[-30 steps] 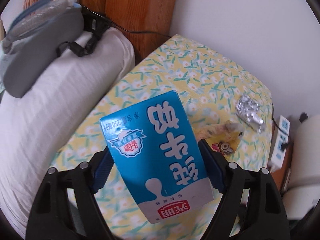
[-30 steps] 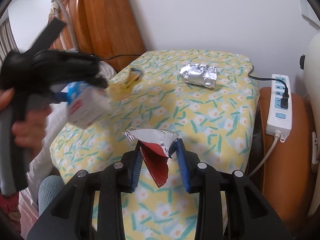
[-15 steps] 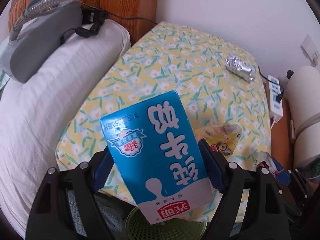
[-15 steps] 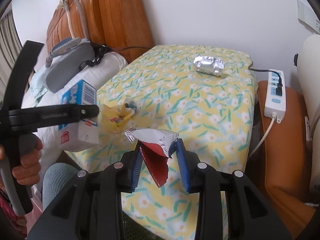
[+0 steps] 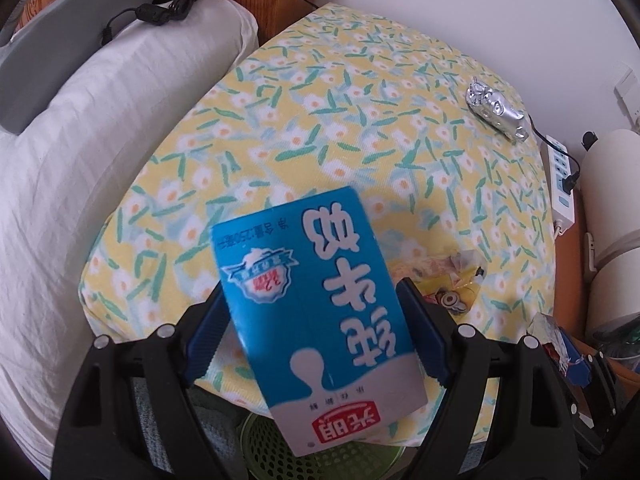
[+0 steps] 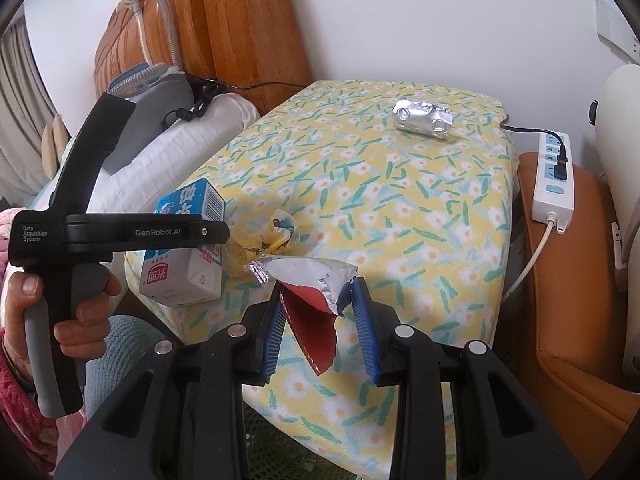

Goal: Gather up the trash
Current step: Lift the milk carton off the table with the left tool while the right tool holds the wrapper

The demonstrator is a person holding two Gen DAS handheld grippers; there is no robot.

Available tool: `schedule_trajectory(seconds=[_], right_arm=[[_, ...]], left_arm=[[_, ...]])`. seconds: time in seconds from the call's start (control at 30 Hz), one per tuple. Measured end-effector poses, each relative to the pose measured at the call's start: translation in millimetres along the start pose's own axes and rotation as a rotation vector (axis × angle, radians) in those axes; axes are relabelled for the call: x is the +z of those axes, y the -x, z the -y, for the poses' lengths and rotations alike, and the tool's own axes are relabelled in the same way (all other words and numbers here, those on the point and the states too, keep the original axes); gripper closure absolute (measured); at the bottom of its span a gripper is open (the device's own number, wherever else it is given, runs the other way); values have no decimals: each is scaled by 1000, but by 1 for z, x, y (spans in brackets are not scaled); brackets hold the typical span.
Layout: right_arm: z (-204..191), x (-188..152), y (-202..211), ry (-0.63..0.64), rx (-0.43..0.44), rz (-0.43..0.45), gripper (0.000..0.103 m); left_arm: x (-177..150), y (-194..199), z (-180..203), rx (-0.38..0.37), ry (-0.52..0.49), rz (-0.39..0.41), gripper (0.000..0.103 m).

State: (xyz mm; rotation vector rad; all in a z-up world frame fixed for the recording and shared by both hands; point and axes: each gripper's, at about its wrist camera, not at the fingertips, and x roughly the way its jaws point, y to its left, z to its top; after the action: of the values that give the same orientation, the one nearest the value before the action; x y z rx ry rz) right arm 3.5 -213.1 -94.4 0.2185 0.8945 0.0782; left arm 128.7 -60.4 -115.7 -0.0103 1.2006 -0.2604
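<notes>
A blue and white milk carton point(image 5: 316, 304) sits upside down between the pads of my left gripper point(image 5: 312, 308), which is shut on it. The same carton point(image 6: 184, 252) hangs off the near left corner of the flowered table point(image 6: 400, 208). Below it shows the rim of a green mesh basket point(image 5: 320, 452). My right gripper point(image 6: 316, 292) is shut on a torn red and silver foil wrapper point(image 6: 312, 304) over the table's near edge. A yellow cartoon wrapper point(image 6: 272, 240) lies by that corner. A crumpled silver foil pack point(image 6: 422, 118) lies at the far side.
A white pillow point(image 5: 80, 160) with a grey device point(image 6: 152, 112) on it lies left of the table, against a wooden headboard point(image 6: 224, 28). A white power strip point(image 6: 554, 180) rests on an orange-brown seat point(image 6: 568, 300) to the right. A person's hand point(image 6: 60, 320) grips the left handle.
Both grippers have drawn back from over the table to its near edge. The left one sank with the carton, and the green basket has come into view beneath it.
</notes>
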Motion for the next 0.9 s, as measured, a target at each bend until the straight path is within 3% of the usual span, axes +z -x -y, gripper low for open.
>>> schedule_trajectory(seconds=[0.37, 0.63, 0.8, 0.9], right_arm=[[1, -1, -2, -5, 7, -7, 69], [3, -3, -4, -9, 13, -12, 69], [3, -3, -5, -12, 13, -13, 69], [3, -4, -4, -13, 15, -13, 69]], left_arm=[[10, 6, -9, -14, 70, 1, 12], [13, 0, -15, -6, 150, -17, 12], [15, -5, -23, -59, 213, -41, 31], [15, -1, -21, -32, 200, -16, 31]])
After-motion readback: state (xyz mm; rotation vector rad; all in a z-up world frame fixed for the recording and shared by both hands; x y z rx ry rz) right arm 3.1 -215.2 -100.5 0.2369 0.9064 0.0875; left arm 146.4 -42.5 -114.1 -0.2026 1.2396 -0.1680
